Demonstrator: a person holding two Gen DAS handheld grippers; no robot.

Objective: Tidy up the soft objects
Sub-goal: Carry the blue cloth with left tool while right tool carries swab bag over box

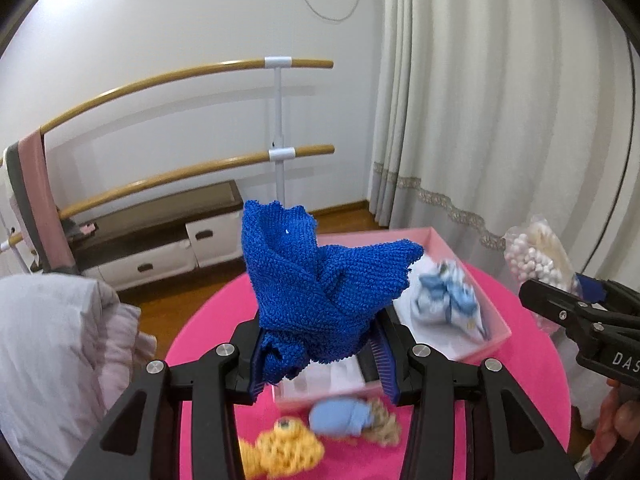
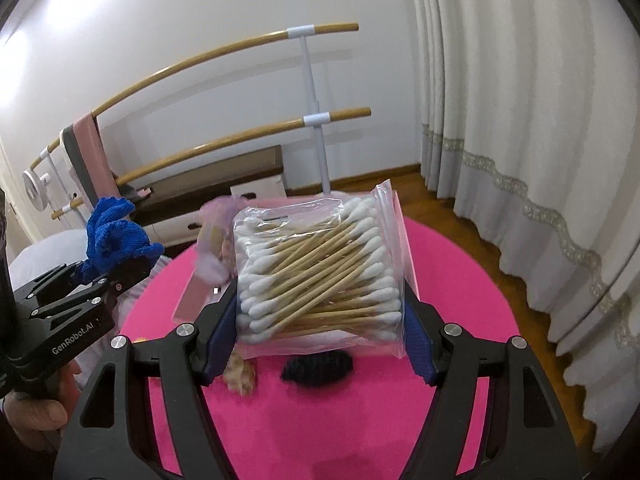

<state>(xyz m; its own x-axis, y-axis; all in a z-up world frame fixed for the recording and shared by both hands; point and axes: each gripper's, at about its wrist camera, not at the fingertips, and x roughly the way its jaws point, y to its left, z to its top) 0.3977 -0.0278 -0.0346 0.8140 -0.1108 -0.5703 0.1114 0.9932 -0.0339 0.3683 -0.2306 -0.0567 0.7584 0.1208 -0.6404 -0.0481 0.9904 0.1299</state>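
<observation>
My left gripper (image 1: 320, 360) is shut on a blue knitted cloth (image 1: 316, 288) and holds it above the near end of a pink box (image 1: 486, 300) on the round pink table (image 1: 208, 328). A blue-and-white soft item (image 1: 448, 296) lies in the box. My right gripper (image 2: 318, 336) is shut on a clear bag of cotton swabs (image 2: 316, 276), held above the table and partly hiding the pink box (image 2: 406, 240). The left gripper with the blue cloth (image 2: 116, 236) shows at the left of the right wrist view. The bag of swabs (image 1: 536, 260) shows at the right of the left wrist view.
A yellow knitted toy (image 1: 284, 448), a light blue soft item (image 1: 340, 420) and a beige knitted piece (image 1: 384, 424) lie on the table in front of the box. A dark knitted item (image 2: 318, 372) lies under the bag. Bedding (image 1: 52, 352), a barre rack (image 1: 280, 128) and curtains (image 1: 500, 100) surround the table.
</observation>
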